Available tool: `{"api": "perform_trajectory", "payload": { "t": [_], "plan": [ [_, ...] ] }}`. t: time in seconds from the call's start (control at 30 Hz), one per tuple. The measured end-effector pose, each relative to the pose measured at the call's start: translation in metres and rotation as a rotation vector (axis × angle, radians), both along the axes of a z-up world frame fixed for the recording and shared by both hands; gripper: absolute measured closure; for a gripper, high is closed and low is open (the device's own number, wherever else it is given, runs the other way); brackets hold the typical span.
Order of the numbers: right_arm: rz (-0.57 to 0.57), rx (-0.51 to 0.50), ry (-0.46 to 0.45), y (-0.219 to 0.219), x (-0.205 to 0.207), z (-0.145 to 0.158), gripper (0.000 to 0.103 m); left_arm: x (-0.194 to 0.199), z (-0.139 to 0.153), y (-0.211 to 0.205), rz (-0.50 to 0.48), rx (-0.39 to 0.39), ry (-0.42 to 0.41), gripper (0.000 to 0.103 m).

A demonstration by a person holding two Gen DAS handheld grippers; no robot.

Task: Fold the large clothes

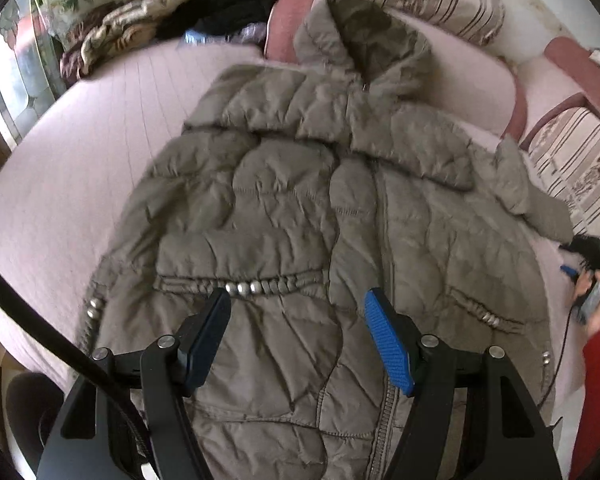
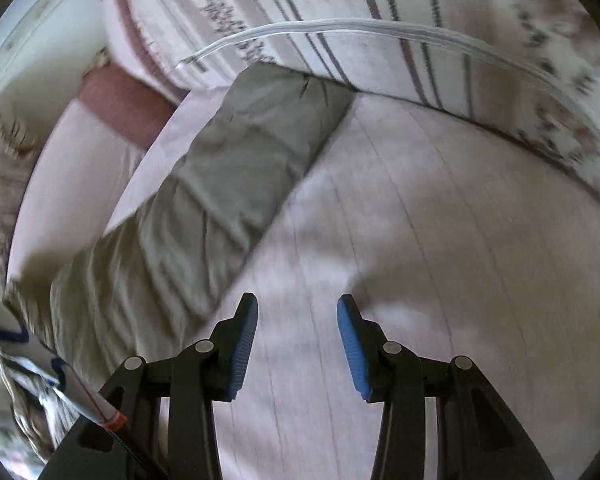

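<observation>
Olive hooded puffer coat (image 1: 300,216) lies flat, front up, on the pink bed (image 1: 80,152). Both jaws stand apart and empty: left hand-held gripper (image 1: 296,304) above the coat's waist, right hand-held gripper (image 2: 297,316) beside its outstretched sleeve (image 2: 228,168). We should pinch that sleeve at the cuff and fold it across the coat.

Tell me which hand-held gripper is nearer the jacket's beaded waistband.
Left. The left hand-held gripper hovers over the beaded waistband; the right hand-held gripper is off beside the sleeve.

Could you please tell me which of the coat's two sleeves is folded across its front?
The sleeve beside the left hand-held gripper is folded across the padded coat; the other sleeve lies stretched out on the pink bedcover.
</observation>
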State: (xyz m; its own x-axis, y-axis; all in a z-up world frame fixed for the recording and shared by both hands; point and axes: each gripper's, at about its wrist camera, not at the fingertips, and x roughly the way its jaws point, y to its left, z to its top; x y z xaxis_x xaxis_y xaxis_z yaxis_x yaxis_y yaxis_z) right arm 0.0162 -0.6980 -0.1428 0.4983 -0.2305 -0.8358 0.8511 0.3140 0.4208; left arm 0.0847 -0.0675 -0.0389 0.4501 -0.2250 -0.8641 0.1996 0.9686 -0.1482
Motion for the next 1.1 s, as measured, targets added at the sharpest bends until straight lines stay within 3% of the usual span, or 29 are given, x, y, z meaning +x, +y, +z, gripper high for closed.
{"api": "perform_trajectory", "payload": {
  "t": [0.13, 0.3, 0.4, 0.5, 0.6, 0.73, 0.9, 1.0, 1.1],
  "plan": [
    [-0.030, -0.012, -0.031, -0.027, 0.022, -0.004, 0.058, 0.011, -0.015, -0.003, 0.025, -0.015, 0.061, 0.034],
    [-0.070, 0.008, -0.091, -0.057, 0.032, -0.009, 0.058, 0.020, -0.023, -0.008, 0.034, 0.012, 0.061, 0.034],
    [-0.076, 0.040, -0.091, -0.072, 0.037, -0.007, 0.087, 0.023, -0.028, -0.008, 0.033, 0.020, 0.068, 0.034],
    [-0.055, 0.024, -0.097, -0.072, 0.038, 0.010, 0.094, 0.025, -0.030, -0.006, 0.028, 0.020, 0.069, 0.034],
    [0.011, -0.062, -0.102, -0.053, 0.044, 0.050, 0.095, 0.022, -0.025, -0.001, 0.023, 0.012, 0.047, 0.034],
    [0.157, -0.194, -0.136, -0.002, 0.064, 0.117, 0.095, 0.016, -0.012, 0.013, 0.030, -0.011, 0.007, 0.034],
    [0.409, -0.343, -0.200, 0.105, 0.098, 0.193, 0.095, 0.010, 0.005, 0.039, 0.063, -0.055, -0.023, 0.034],
    [0.564, -0.380, -0.217, 0.178, 0.115, 0.211, 0.095, 0.006, 0.013, 0.059, 0.099, -0.065, -0.056, 0.034],
    [0.704, -0.386, -0.210, 0.244, 0.134, 0.206, 0.095, 0.003, 0.023, 0.081, 0.139, -0.068, -0.089, 0.034]
  ]
}}
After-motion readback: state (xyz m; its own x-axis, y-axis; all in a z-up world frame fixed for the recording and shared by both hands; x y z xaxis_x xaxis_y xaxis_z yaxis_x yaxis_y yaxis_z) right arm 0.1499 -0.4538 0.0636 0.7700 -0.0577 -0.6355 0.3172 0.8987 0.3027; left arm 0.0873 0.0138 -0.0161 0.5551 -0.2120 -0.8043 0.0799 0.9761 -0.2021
